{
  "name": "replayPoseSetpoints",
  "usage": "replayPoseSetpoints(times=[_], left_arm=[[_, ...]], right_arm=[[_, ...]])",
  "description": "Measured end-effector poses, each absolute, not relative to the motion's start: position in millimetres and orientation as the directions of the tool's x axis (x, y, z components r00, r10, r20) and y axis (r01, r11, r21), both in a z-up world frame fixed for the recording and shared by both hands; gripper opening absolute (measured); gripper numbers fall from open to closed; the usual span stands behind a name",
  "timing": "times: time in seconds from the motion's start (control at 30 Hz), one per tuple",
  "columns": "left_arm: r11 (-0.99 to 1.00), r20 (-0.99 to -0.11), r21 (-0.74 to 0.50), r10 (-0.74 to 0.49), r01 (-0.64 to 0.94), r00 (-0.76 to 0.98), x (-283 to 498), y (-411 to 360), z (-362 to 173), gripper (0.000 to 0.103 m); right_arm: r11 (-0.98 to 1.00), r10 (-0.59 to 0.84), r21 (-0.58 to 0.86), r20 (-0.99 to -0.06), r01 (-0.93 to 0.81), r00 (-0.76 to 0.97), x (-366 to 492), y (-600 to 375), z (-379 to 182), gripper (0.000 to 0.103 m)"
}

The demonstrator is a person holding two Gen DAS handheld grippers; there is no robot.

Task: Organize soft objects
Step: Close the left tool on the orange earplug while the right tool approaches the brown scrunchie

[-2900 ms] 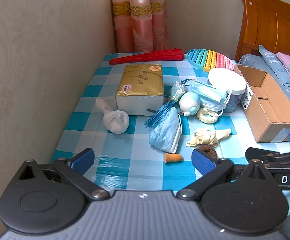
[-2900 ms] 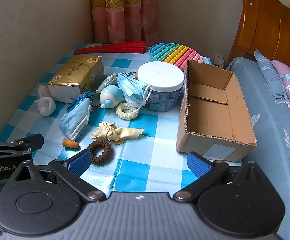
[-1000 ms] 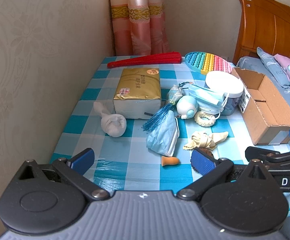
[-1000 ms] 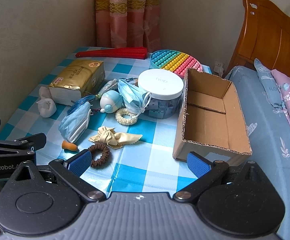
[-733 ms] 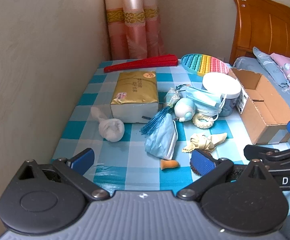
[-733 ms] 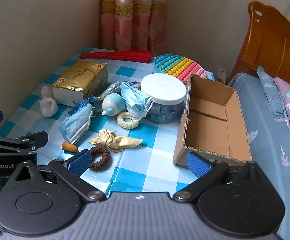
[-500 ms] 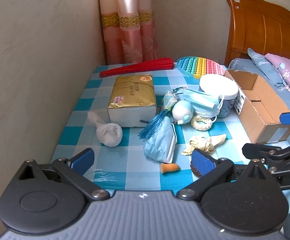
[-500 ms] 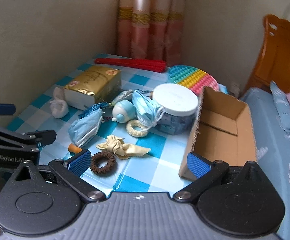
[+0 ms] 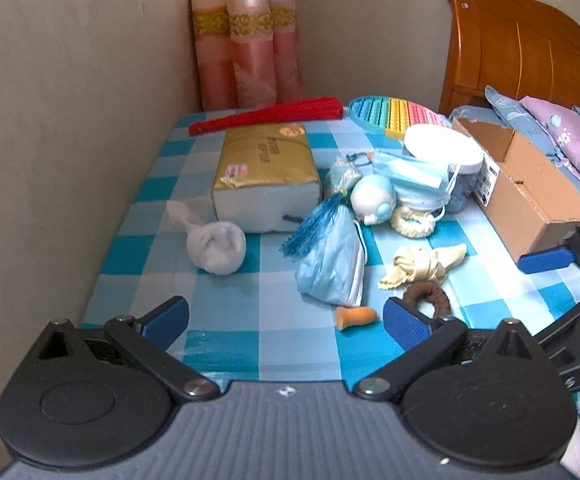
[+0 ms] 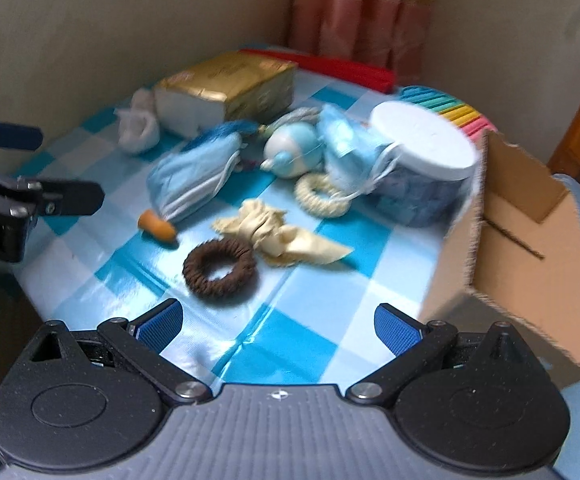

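Note:
Soft items lie scattered on the blue checked table: a brown hair tie, a cream cloth bow, an orange earplug, a folded blue mask, a cream scrunchie and a white sock ball. My right gripper is open just in front of the hair tie. My left gripper is open near the table's front edge, with the earplug between its fingers' line. An open cardboard box stands at the right.
A gold tissue pack, a white-lidded tub with a second mask draped on it, a small blue-and-white round toy, a red folded fan and a rainbow pop pad sit farther back. A wall runs along the left; a bed lies right.
The right gripper has swung left and forward toward the hair tie, with motion blur. The left gripper has drifted slightly back and up. Both stay open and nothing was grasped.

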State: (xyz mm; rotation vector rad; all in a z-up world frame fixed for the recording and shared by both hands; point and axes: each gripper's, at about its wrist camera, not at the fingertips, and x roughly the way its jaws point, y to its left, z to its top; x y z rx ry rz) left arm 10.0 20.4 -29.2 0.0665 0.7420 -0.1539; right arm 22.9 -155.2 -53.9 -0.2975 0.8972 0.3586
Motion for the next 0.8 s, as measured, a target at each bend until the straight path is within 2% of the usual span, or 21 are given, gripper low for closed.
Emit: replayPoseSetpoints(times=[0.3, 0.53, 0.8], left_arm=[[0.982, -0.727, 0.008, -0.123, 0.187, 0.675, 24.4, 16.1, -53.0, 0.102], [0.980, -0.741, -0.006, -0.138, 0.199, 0.658, 39.6, 4.0, -66.3, 0.102], [0.976, -0.749, 0.041, -0.112, 0.214, 0.653, 57.3, -15.1, -80.8, 0.103]], right_arm=[[0.870, 0.203, -0.110, -0.809, -0.481, 0.552, 21.9, -147.2, -69.7, 0.103], [0.889, 0.258, -0.017, -0.807, -0.457, 0.532, 26.0, -163.3, -74.3, 0.103], [0.894, 0.256, -0.024, -0.794, -0.448, 0.551, 20.9, -162.1, -75.1, 0.103]])
